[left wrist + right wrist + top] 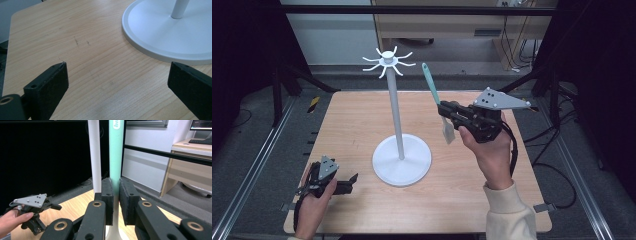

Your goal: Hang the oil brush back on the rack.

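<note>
A person at a wooden tabletop (pixel 362 115) holds a hand-held gripper in each hand. The right hand-held gripper (pixel 447 113), raised above the right half of the tabletop, is clamped on a spatula (pixel 433 92) with a mint-green handle and a pale blade; its black pads grip the handle from both sides, as the right gripper view shows (pixel 116 157). The spatula stands nearly upright, handle end tilted up and away, blade (pixel 448 131) hanging below the jaws, clear of the wood. It sits just to the right of the white pole of a utensil stand (pixel 395 105), whose round base (pixel 402 160) rests near the middle of the tabletop and whose crown of curved hooks (pixel 388 61) spreads at the top, a little higher than the handle's end. The left hand-held gripper (pixel 351 181) lies low at the near left corner, its jaws spread wide apart with nothing between them, pointing toward the rim of the base (pixel 150 50).
</note>
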